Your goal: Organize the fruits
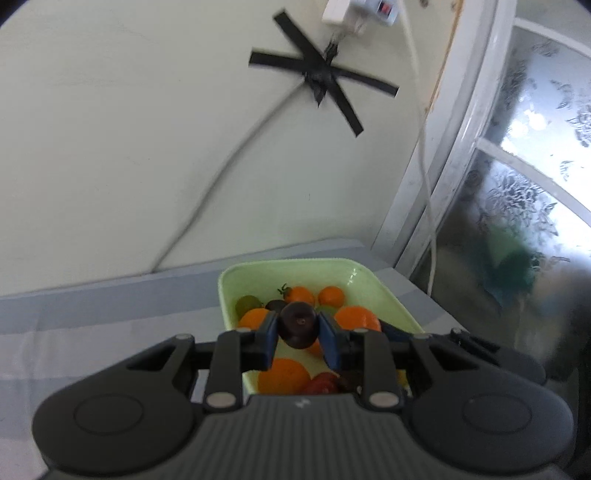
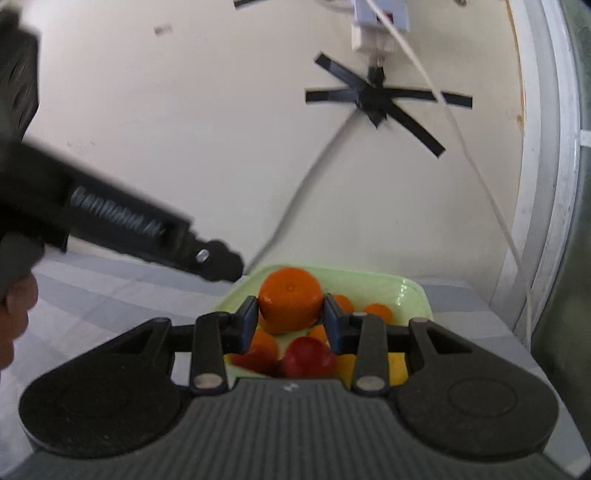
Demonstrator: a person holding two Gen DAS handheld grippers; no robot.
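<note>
The work surface is a table covered with a grey-and-white striped cloth (image 1: 92, 325), set against a pale wall (image 1: 129, 147). On the wall, strips of black tape (image 1: 321, 79) cross in a star and pin down a cable (image 1: 221, 173) that runs from a white power adapter (image 1: 338, 13) at 12 o'clock down toward the table edge. A window with patterned frosted glass (image 1: 535, 184) fills the 3 o'clock side, framed in white.

A light green rectangular tray (image 1: 380, 291) rests on the cloth near the window corner. It holds several oranges (image 1: 282, 374), small orange tomatoes (image 1: 301, 295), a green fruit (image 1: 248, 303) at its 9 o'clock side, and red fruit (image 2: 308, 356) at its near end.

The left gripper (image 1: 298, 328) is closed to a narrow gap, its blue pads pinching a dark purple plum (image 1: 298, 326) on both sides. The plum sits above the tray's contents, roughly over the tray centre.

The right gripper (image 2: 290, 310) is set wider, its pads pressed against the flanks of an orange (image 2: 290, 301). This orange is above the far half of the tray, over the red fruit and smaller orange pieces. In the right wrist view, the body of the left tool reaches in from 9 o'clock, its tip just beside the tray's left far corner.
</note>
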